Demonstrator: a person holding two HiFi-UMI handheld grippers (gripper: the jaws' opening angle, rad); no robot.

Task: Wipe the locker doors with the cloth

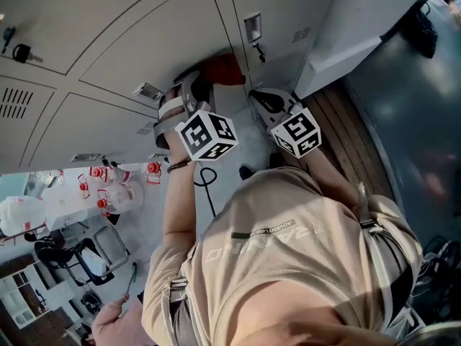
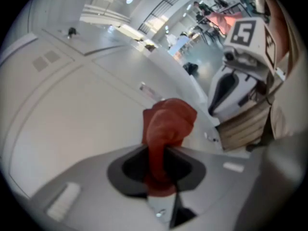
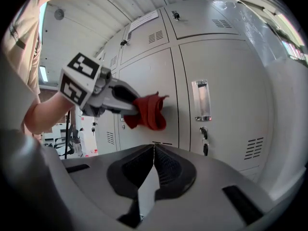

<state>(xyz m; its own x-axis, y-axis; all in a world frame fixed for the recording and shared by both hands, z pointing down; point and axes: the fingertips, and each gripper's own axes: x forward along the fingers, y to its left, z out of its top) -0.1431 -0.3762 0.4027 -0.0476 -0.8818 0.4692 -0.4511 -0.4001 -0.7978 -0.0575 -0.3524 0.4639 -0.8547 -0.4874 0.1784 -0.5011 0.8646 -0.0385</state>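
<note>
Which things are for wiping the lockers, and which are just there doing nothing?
For the job:
- red cloth
- left gripper, shut on the cloth
- locker door behind the cloth

Just there:
- right gripper, shut and empty
- metal door handle
- key in a lock

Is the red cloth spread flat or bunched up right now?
Bunched up. The red cloth sticks out as a crumpled wad from the shut jaws of the left gripper, close to the locker door.
</note>
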